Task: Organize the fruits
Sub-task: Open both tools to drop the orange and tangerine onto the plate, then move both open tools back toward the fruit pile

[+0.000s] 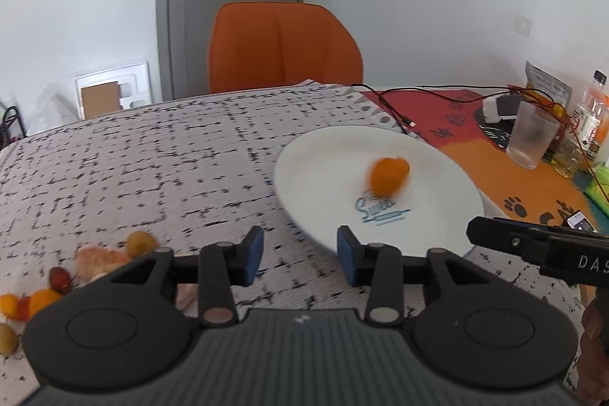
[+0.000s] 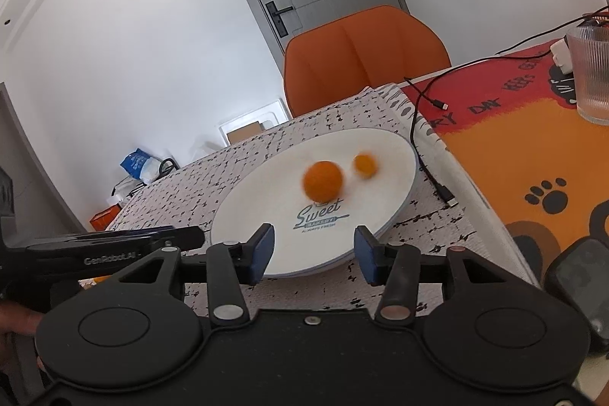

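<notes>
A white plate printed "Sweet" sits on the patterned tablecloth. On it lie a blurred orange fruit and, in the right wrist view, a smaller orange fruit beside it. My left gripper is open and empty at the plate's near left rim. My right gripper is open and empty over the plate's near edge. A pile of small fruits, yellow, red and orange, lies on the cloth left of the left gripper.
An orange chair stands behind the table. A glass, bottles, a snack bag and black cables lie on the orange mat to the right. A dark phone-like object lies at the near right.
</notes>
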`<act>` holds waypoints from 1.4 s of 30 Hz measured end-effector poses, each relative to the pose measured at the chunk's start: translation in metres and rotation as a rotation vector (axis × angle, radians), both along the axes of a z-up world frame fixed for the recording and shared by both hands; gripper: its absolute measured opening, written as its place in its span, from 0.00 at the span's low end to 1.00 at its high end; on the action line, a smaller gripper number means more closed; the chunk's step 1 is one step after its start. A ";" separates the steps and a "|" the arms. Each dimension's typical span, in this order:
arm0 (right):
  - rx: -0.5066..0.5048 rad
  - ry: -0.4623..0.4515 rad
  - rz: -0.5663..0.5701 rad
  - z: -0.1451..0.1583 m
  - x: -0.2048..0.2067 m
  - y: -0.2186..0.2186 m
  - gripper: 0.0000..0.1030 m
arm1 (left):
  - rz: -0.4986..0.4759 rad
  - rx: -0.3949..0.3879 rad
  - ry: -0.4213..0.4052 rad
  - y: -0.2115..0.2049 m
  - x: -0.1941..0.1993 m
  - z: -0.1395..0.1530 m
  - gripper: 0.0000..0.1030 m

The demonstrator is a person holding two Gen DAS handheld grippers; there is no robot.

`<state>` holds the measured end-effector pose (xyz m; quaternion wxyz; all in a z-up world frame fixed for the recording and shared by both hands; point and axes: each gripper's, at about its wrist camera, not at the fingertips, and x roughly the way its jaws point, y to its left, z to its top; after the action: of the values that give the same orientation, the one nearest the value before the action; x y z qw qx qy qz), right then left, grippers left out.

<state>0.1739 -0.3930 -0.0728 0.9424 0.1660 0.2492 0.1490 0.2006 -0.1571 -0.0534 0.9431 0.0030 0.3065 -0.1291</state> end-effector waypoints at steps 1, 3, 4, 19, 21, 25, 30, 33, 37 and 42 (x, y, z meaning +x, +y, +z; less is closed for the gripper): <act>0.001 0.001 -0.001 0.000 0.000 0.001 0.50 | 0.008 0.000 -0.002 0.002 -0.001 0.000 0.44; 0.001 -0.003 -0.001 0.001 -0.001 0.002 0.52 | 0.021 -0.002 -0.005 0.007 -0.004 0.001 0.46; -0.001 -0.004 0.000 0.002 -0.001 0.003 0.53 | 0.029 -0.002 -0.003 0.010 -0.006 0.001 0.46; -0.051 -0.045 0.032 0.011 -0.006 0.035 0.95 | 0.139 0.017 -0.032 0.055 -0.034 0.009 0.80; -0.058 -0.061 0.048 0.013 -0.007 0.041 0.98 | 0.158 0.013 -0.042 0.063 -0.039 0.010 0.84; -0.073 -0.077 0.080 0.015 -0.009 0.055 1.00 | 0.178 0.001 -0.046 0.078 -0.049 0.011 0.87; -0.072 -0.072 0.113 0.015 -0.009 0.072 1.00 | 0.213 -0.006 -0.051 0.094 -0.058 0.011 0.89; -0.077 -0.070 0.126 0.015 -0.010 0.081 1.00 | 0.234 -0.003 -0.056 0.103 -0.062 0.010 0.89; -0.084 -0.065 0.143 0.014 -0.009 0.092 1.00 | 0.257 -0.004 -0.061 0.116 -0.068 0.009 0.89; -0.092 -0.059 0.165 0.013 -0.007 0.106 1.00 | 0.280 -0.013 -0.057 0.130 -0.072 0.006 0.89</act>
<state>0.1667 -0.2866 -0.0596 0.9405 0.0970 0.2406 0.2195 0.1283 -0.0267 -0.0477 0.9601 -0.0421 0.2764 0.0021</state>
